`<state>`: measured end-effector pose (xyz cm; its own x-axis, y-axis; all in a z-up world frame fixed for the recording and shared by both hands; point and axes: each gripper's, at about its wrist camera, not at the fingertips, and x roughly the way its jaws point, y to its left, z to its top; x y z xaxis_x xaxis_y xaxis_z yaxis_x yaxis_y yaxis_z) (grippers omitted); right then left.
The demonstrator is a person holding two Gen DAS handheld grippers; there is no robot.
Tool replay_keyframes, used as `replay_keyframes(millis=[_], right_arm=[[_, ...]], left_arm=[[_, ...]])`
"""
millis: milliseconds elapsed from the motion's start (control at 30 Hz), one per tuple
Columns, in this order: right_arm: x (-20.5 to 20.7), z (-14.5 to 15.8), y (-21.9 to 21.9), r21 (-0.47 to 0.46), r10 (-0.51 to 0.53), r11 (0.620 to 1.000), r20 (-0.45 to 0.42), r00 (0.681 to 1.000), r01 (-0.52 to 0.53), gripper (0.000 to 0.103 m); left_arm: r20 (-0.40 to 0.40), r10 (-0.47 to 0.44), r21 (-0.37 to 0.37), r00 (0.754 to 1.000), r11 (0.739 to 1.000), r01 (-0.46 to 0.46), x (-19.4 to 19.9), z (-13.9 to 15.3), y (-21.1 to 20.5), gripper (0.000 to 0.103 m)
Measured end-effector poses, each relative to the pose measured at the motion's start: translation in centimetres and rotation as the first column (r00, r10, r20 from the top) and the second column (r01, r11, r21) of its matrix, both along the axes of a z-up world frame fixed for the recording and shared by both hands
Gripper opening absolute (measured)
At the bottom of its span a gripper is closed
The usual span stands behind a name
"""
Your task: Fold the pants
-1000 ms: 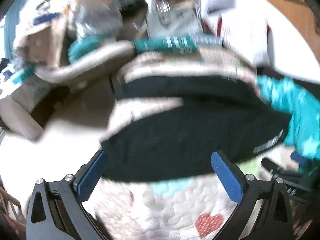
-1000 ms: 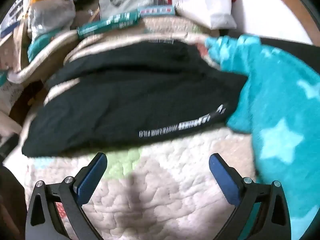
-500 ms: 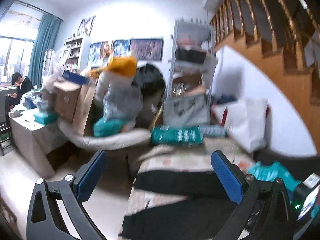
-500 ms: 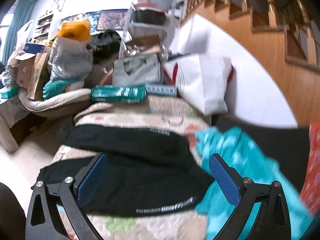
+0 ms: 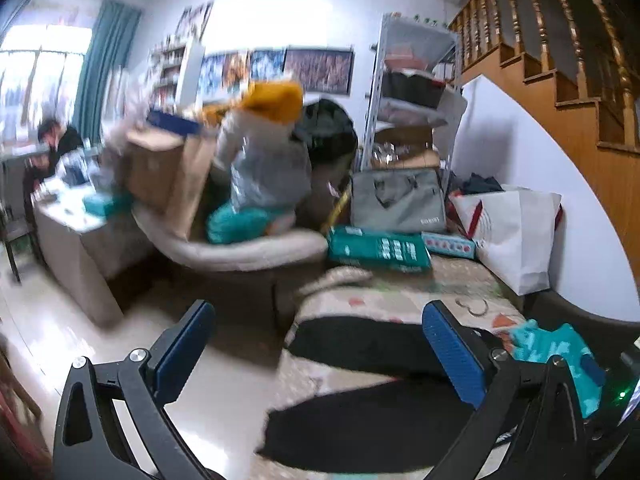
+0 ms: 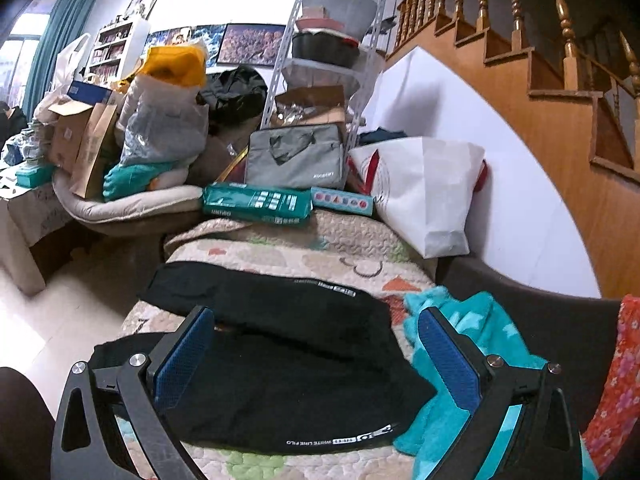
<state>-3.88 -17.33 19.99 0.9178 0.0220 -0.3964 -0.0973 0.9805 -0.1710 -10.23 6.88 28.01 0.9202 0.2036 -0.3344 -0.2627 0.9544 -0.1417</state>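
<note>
Both tools raised and tilted up, looking out across the room rather than down. Left tool point(image 5: 316, 344) spread wide, nothing between its blue pads point(image 5: 452, 354); it sits off the left edge of the quilted cover point(image 5: 400, 300), with floor point(image 5: 80, 320) under its left finger. Right tool point(image 6: 316, 344) also spread wide and holding nothing, hovering above the pants, not touching. Black pants point(image 6: 296, 368) lie flat on the quilted cover point(image 6: 288, 256), folded into two overlapping black layers, white lettering along the near hem. In the left view the pants point(image 5: 372, 428) appear low and right, blurred. Teal star blanket point(image 6: 472, 344) touches the pants' right edge. Green box point(image 6: 256, 202) and white bag point(image 6: 428, 192) at the far end of the cover, well apart from the pants.
</note>
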Motion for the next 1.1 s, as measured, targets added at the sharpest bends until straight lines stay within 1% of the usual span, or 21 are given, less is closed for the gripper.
replay_keyframes(millis=[33, 67, 133, 167, 233, 333, 367, 433, 500, 567, 667, 700, 733, 767, 800, 833, 867, 967, 1000, 1067, 1100], right_arm=[[0.4, -0.1, 0.0, 0.002, 0.001, 1.000, -0.011, 1.000, -0.001, 0.103], [0.9, -0.4, -0.1, 0.001, -0.001, 1.000, -0.022, 1.000, 0.001, 0.103], [1.8, -1.1, -0.3, -0.008, -0.006, 1.000, -0.044, 0.999, 0.006, 0.103], [2.3, -1.3, -0.4, -0.011, -0.003, 1.000, -0.053, 0.999, 0.003, 0.103], [3.4, -1.8, -0.5, -0.020, 0.006, 1.000, -0.083, 0.997, -0.008, 0.103], [4.9, -2.2, -0.6, -0.033, 0.027, 0.999, -0.120, 0.992, -0.031, 0.103], [5.3, -2.2, -0.6, -0.036, 0.031, 0.999, -0.125, 0.992, -0.036, 0.103], [6.3, -2.3, -0.6, -0.039, 0.038, 0.998, -0.137, 0.990, -0.043, 0.103], [7.4, -2.5, -0.6, -0.040, 0.044, 0.998, -0.150, 0.988, -0.050, 0.103], [9.2, -2.9, -0.6, -0.039, 0.047, 0.998, -0.179, 0.983, -0.055, 0.103], [12.2, -3.7, -1.0, -0.032, 0.058, 0.997, -0.238, 0.969, -0.067, 0.103], [13.0, -4.0, -1.4, -0.034, 0.058, 0.997, -0.249, 0.967, -0.068, 0.103], [14.0, -4.4, -1.9, -0.031, 0.063, 0.997, -0.261, 0.963, -0.074, 0.103], [14.7, -4.6, -2.3, -0.029, 0.068, 0.996, -0.271, 0.960, -0.079, 0.103], [15.4, -4.9, -2.7, -0.026, 0.073, 0.996, -0.285, 0.956, -0.084, 0.103], [16.4, -5.2, -3.2, -0.017, 0.081, 0.996, -0.305, 0.949, -0.090, 0.103], [17.1, -5.4, -3.5, -0.014, 0.085, 0.995, -0.318, 0.944, -0.094, 0.103], [20.0, -6.2, -4.1, -0.004, 0.107, 0.993, -0.367, 0.924, -0.117, 0.103], [21.0, -6.4, -4.2, 0.005, 0.120, 0.992, -0.381, 0.917, -0.128, 0.103], [23.5, -6.9, -4.5, 0.033, 0.158, 0.987, -0.408, 0.899, -0.158, 0.103], [24.2, -7.0, -4.6, 0.037, 0.166, 0.985, -0.414, 0.895, -0.166, 0.102]], left_arm=[[-0.016, -0.008, -0.006, 1.000, 1.000, 0.008, 0.6, -0.6, 0.0, 0.103], [-0.030, -0.008, 0.006, 1.000, 1.000, 0.008, 1.0, -1.4, -0.1, 0.103], [-0.075, -0.001, 0.059, 0.997, 0.998, 0.005, 1.9, -3.0, -0.6, 0.103], [-0.121, 0.003, 0.098, 0.993, 0.995, 0.009, 2.8, -4.1, -1.0, 0.103], [-0.170, 0.008, 0.114, 0.985, 0.993, 0.012, 3.9, -5.5, -1.3, 0.103], [-0.228, -0.011, 0.062, 0.974, 0.998, 0.026, 5.5, -7.3, -1.0, 0.103], [-0.240, -0.030, 0.024, 0.970, 0.999, 0.037, 6.1, -7.9, -0.7, 0.103], [-0.242, -0.054, -0.038, 0.969, 0.998, 0.046, 7.1, -8.3, -0.1, 0.103], [-0.227, -0.076, -0.088, 0.971, 0.994, 0.058, 8.2, -8.5, 0.3, 0.103], [-0.227, -0.108, -0.120, 0.968, 0.989, 0.082, 9.6, -8.9, 0.7, 0.103], [-0.245, -0.159, -0.163, 0.956, 0.979, 0.121, 12.4, -9.8, 2.2, 0.103], [-0.258, -0.152, -0.151, 0.954, 0.982, 0.115, 13.0, -10.2, 2.7, 0.103], [-0.274, -0.131, -0.123, 0.953, 0.987, 0.100, 13.6, -10.6, 3.1, 0.103], [-0.294, -0.096, -0.075, 0.951, 0.994, 0.077, 14.4, -11.3, 3.8, 0.103], [-0.303, -0.087, -0.057, 0.949, 0.996, 0.074, 15.0, -11.8, 4.3, 0.103], [-0.316, -0.090, -0.056, 0.945, 0.996, 0.076, 15.8, -12.6, 5.1, 0.103], [-0.328, -0.095, -0.071, 0.940, 0.995, 0.076, 16.5, -13.1, 5.9, 0.103], [-0.364, -0.114, -0.126, 0.925, 0.989, 0.072, 18.8, -14.8, 8.2, 0.097], [-0.378, -0.129, -0.147, 0.917, 0.986, 0.078, 19.9, -15.4, 9.0, 0.094], [-0.404, -0.171, -0.192, 0.899, 0.976, 0.099, 22.3, -16.5, 10.4, 0.085], [-0.416, -0.200, -0.218, 0.887, 0.969, 0.117, 23.5, -17.1, 10.9, 0.077]])
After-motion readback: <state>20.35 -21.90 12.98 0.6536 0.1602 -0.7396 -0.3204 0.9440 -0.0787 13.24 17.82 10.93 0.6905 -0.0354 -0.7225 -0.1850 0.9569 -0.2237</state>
